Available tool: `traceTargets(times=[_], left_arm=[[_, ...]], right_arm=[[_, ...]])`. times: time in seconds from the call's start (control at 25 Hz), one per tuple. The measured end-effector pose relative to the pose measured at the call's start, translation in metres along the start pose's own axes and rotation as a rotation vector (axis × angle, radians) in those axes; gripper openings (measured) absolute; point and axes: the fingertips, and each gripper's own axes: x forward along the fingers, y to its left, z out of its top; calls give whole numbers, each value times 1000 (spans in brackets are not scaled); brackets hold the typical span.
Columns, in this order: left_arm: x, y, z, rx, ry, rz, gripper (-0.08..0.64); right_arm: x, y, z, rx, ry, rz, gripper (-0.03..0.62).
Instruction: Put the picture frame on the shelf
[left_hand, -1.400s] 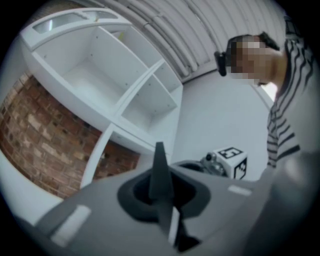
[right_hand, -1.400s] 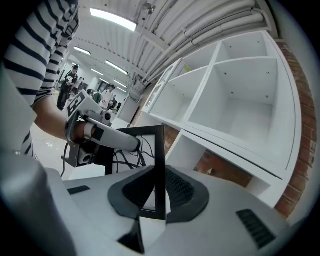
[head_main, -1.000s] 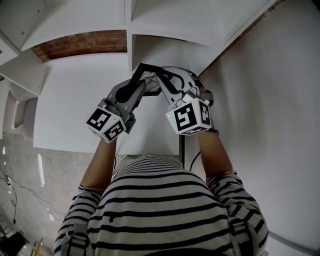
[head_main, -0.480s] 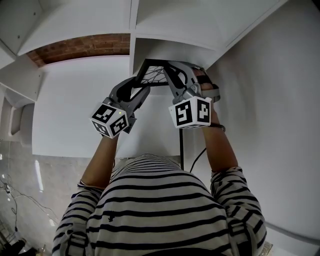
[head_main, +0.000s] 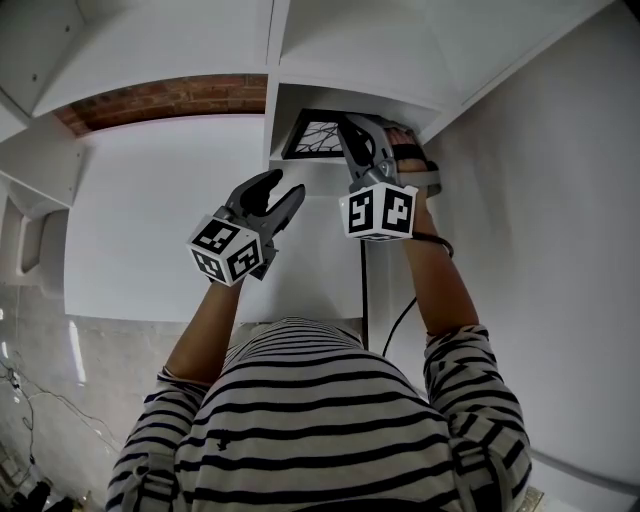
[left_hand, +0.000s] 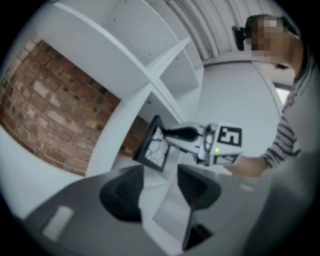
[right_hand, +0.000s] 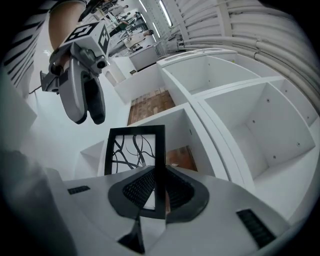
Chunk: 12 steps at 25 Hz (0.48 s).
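Right gripper view: jaws on frame (right_hand: 134, 152)

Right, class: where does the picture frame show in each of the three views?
Head view: picture frame top centre, at the shelf opening.
Left gripper view: picture frame at centre, beyond the jaws.
Right gripper view: picture frame lower centre, clamped between the jaws.
Shared landmark: the brick wall behind the shelf.
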Motion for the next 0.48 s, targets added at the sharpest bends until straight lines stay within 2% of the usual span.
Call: traceTargets(times=[0.16, 0.48], left_arm=[[5, 1, -2, -6, -1, -22, 174], [23, -1, -5, 16, 5, -74, 71]], right_arm=[[16, 8, -8, -44, 41, -10, 61], [54, 26, -26, -143, 72, 8, 60]])
